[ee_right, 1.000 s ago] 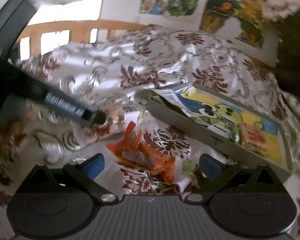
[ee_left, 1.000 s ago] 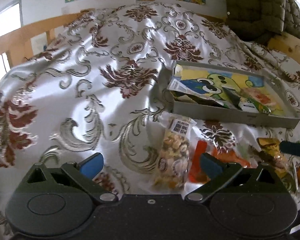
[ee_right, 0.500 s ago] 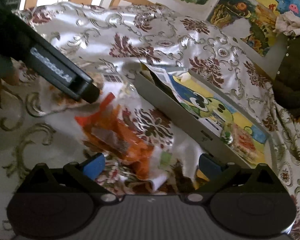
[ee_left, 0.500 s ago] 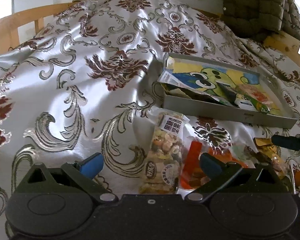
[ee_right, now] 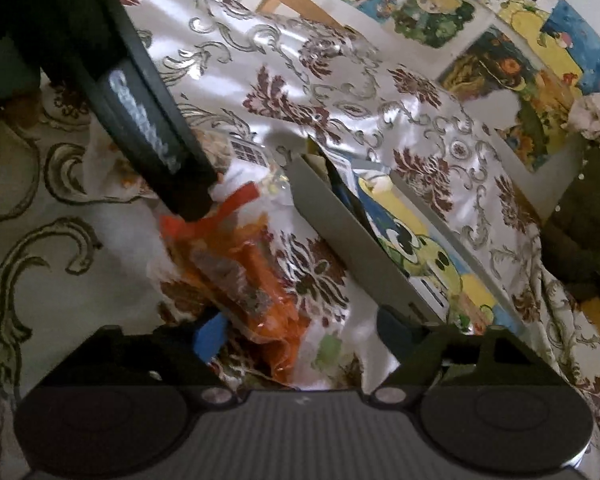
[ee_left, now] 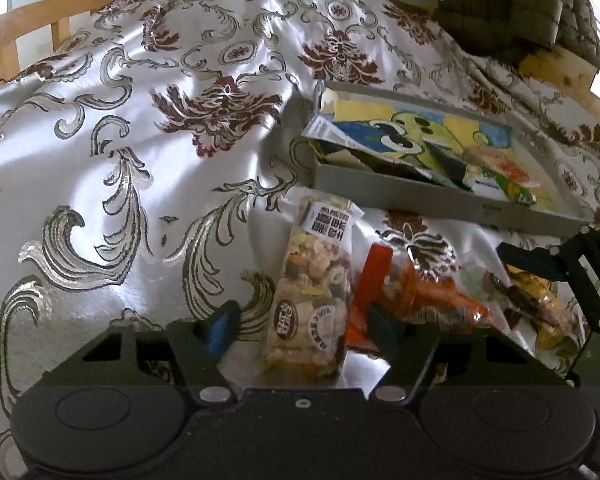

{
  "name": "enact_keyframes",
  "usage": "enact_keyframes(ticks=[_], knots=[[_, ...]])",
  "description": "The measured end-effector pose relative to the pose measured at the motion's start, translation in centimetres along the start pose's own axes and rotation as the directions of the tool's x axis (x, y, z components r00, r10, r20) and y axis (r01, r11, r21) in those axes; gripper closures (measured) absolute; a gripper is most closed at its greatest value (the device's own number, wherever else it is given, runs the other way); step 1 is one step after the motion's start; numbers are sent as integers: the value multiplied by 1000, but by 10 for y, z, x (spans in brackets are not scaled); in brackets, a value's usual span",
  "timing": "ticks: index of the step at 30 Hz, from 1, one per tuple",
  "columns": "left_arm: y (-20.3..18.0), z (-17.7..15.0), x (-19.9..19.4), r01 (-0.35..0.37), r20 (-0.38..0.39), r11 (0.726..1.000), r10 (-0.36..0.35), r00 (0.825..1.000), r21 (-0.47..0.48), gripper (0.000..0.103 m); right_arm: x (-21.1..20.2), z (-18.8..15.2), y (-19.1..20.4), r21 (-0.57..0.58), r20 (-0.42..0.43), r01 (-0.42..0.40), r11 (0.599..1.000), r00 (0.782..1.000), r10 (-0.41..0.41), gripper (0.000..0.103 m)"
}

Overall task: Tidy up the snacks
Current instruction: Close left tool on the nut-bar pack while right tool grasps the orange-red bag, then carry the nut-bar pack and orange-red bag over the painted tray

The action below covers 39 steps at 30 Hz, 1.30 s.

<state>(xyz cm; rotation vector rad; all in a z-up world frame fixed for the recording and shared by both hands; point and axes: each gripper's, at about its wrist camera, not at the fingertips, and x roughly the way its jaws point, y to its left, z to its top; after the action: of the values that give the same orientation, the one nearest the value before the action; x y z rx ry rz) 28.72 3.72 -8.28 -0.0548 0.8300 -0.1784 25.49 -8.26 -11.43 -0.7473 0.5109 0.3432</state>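
Note:
A clear bag of mixed nuts point(ee_left: 314, 292) lies on the patterned cloth between the fingers of my left gripper point(ee_left: 306, 326), which is open around it. An orange snack bag point(ee_left: 416, 296) lies just right of it; in the right wrist view this orange bag point(ee_right: 244, 276) sits between the fingers of my open right gripper point(ee_right: 300, 334). A grey tray point(ee_left: 432, 202) with a frog picture holds several snack packets. The left gripper's finger point(ee_right: 148, 136) crosses the right wrist view. A yellow-brown snack bag point(ee_left: 536, 300) lies at the right.
The shiny floral cloth point(ee_left: 140, 140) covers the surface, with a wooden rail point(ee_left: 40, 12) behind it. A dark quilted jacket point(ee_left: 508, 4) hangs at the back right. Cartoon posters point(ee_right: 512, 40) cover the wall. The tray point(ee_right: 340, 232) stands just beyond the loose bags.
Both grippers have moved down and forward toward the loose bags, and their fingers have narrowed. The nut bag now sits between the left fingers, the orange bag between the right fingers.

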Motion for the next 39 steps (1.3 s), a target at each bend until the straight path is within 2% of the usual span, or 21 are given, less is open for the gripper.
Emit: enact_keyframes(ticks=[3,5,6,10,11,12,15,22,26,33,39], knots=[[-2,-1,2,-20,-5,999,20,1000,27,49,1,1,3,-10,3,-29,1000,1000,29,44],[-2,-1,2,-13,-7,999,13,1000,31,53,2,1,5,-18,4,-36,999,999,36,47],[-2,-1,3,-7,-8,1000,7,1000,30,59,3,1,6,-21,6,-34,999,999,34,47],[-4,-1,3,-5,-10,999,5,1000,39,61,5,1,7,-15,9,-33,999,999,33,48],[-4,-1,3,-6,-9,999,6,1000,39,61,6,1,7,-15,11,-41,999,999,41,52],[-4,-1,3,-6,-8,999,6,1000,36,61,6,1,8,-14,14,-53,998,998,53,64],[-2,0,2,-3,-8,1000,3,1000,14,62,5,1,12,-30,26,-41,999,999,42,69],[1,1,0,6,-5,999,-6,1000,-51,64,4,3,11,-33,39,-32,999,999,34,72],[-1,5,-6,-11,5,999,11,1000,-50,64,0,6,9,-20,47,-29,999,998,30,73],[-2,10,-23,-8,73,998,13,997,-63,64,-13,11,6,-11,73,1,1000,997,-1,73],[0,15,-38,5,165,997,9,986,-83,64,-26,17,-7,23,108,40,999,993,-43,73]])
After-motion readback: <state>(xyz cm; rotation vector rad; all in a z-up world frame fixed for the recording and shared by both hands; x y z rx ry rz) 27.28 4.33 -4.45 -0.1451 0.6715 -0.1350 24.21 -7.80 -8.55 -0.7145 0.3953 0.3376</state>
